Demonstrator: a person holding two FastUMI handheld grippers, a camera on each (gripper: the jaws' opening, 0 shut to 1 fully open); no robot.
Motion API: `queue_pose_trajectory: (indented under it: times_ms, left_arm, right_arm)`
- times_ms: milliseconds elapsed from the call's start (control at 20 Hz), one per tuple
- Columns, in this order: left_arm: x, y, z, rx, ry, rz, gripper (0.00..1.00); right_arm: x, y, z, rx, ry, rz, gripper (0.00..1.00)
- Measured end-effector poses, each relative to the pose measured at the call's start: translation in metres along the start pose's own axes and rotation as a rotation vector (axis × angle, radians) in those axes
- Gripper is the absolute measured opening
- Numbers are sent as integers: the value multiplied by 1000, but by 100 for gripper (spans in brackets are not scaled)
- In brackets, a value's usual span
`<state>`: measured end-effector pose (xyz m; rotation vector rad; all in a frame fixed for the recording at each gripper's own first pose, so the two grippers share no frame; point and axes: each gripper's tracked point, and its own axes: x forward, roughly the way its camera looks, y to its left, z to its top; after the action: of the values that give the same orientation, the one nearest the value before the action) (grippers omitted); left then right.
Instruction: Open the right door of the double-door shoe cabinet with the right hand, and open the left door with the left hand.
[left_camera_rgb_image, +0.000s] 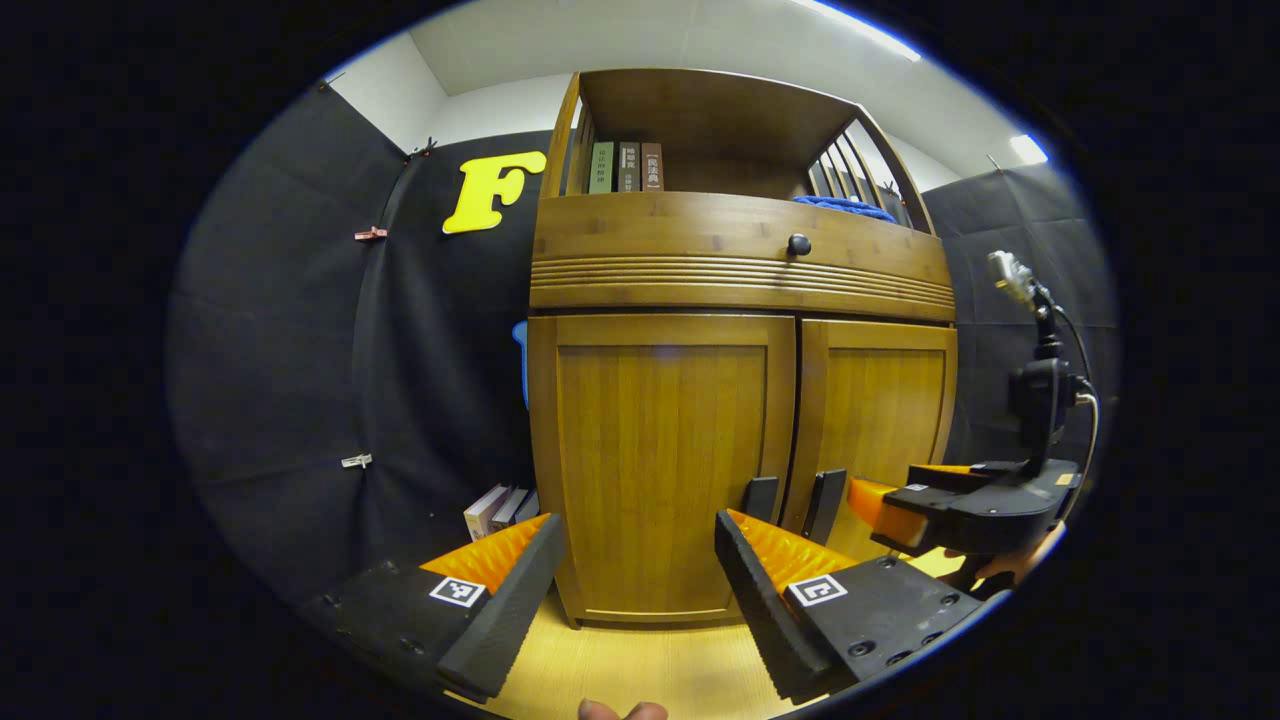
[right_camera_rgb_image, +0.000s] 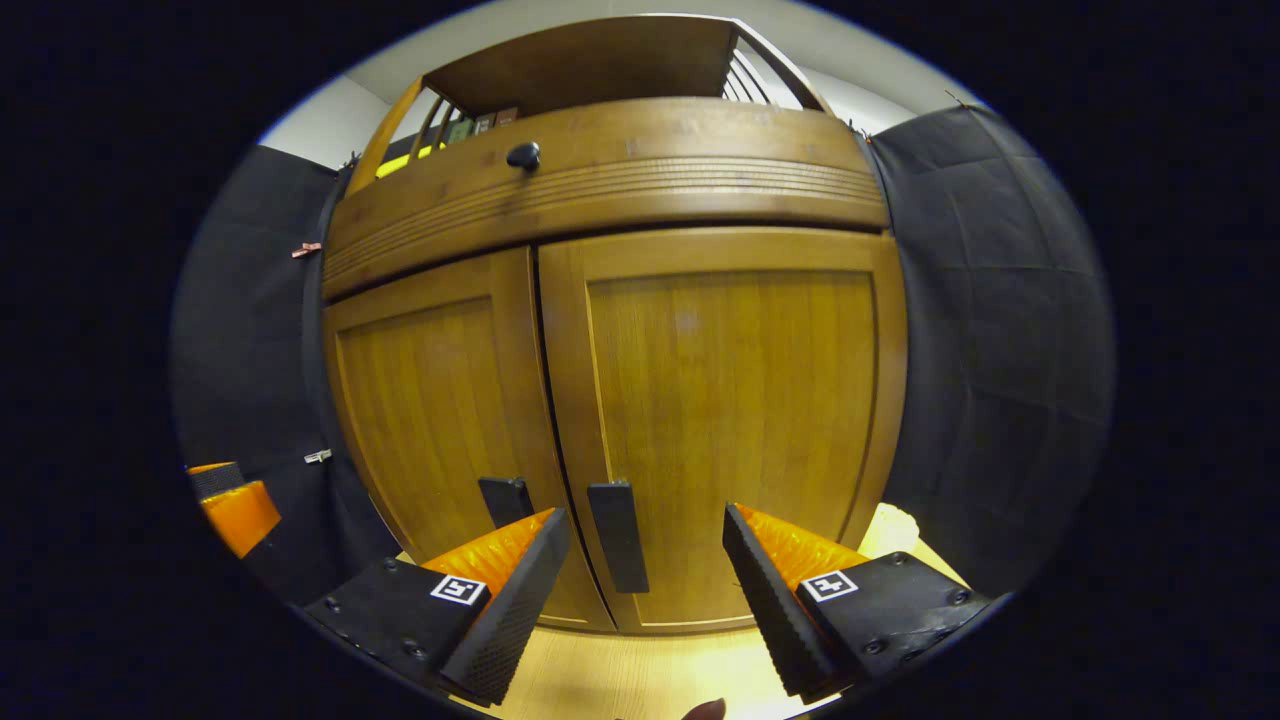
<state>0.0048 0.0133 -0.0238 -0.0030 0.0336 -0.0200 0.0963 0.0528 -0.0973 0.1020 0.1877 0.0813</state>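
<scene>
Wooden shoe cabinet (right_camera_rgb_image: 640, 400): both doors shut.

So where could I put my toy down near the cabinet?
The pale floor in front of the closed left door is bare, between the left gripper fingers. Bare floor lies below the right door too. It is crowded at the middle handles and left of the cabinet, where books lean.
</scene>
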Motion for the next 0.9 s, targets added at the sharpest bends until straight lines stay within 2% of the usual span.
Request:
queue_pose_trajectory:
  times_ms: [250, 300, 350, 400, 450, 500, 550, 600, 700, 800, 900]
  left_arm:
    - [2, 14, -8, -3, 13, 12, 94]
    - [3, 18, -9, -4, 16, 17, 92]
    - [3, 21, -11, -8, 18, 20, 92]
    - [5, 23, -13, -12, 22, 21, 94]
    - [5, 25, -14, -15, 26, 23, 94]
    - [5, 29, -16, -17, 27, 27, 94]
    - [5, 33, -17, -18, 29, 32, 94]
    - [5, 36, -19, -19, 32, 38, 94]
    - [5, 38, -23, -27, 39, 40, 94]
    - [4, 39, -26, -35, 43, 39, 94]
    - [1, 38, -26, -42, 43, 38, 94]
  right_arm:
    - [34, 5, -24, -23, 31, -11, 98]
    - [36, 6, -27, -20, 38, -6, 93]
    - [39, 8, -29, -18, 43, -7, 95]
    - [43, 10, -32, -23, 48, -13, 82]
    - [48, 9, -36, -34, 55, -23, 81]
    - [57, 9, -42, -48, 70, -31, 65]
    - [58, 11, -46, -50, 89, -25, 55]
    - [58, 12, -51, -61, 113, -31, 41]
    - [63, 11, -54, -59, 92, -37, 37]
    - [60, 12, -55, -54, 96, -35, 27]
    - [55, 12, -54, -63, 101, -18, 24]
